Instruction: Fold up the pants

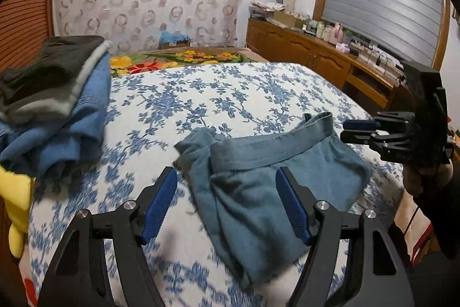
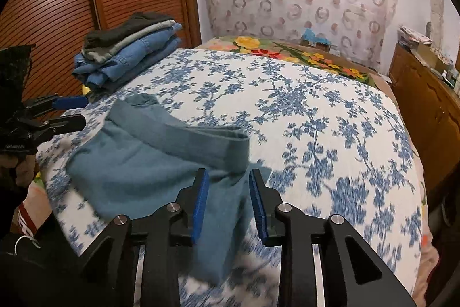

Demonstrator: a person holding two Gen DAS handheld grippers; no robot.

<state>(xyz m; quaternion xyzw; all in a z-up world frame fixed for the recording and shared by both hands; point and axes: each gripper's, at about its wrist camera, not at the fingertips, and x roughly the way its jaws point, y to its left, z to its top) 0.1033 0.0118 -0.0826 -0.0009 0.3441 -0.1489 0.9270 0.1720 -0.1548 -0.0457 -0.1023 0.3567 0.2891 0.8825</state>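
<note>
While lying folded, pants | beneath open left hand-held gripper

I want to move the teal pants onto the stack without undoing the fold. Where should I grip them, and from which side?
Probably grip the teal pants at the thick waistband, one gripper near each end. It is the firmest, raised edge, standing slightly off the floral bedspread. Come in from the near side, angled down. Both the left gripper and right gripper are open and hold nothing.
</note>
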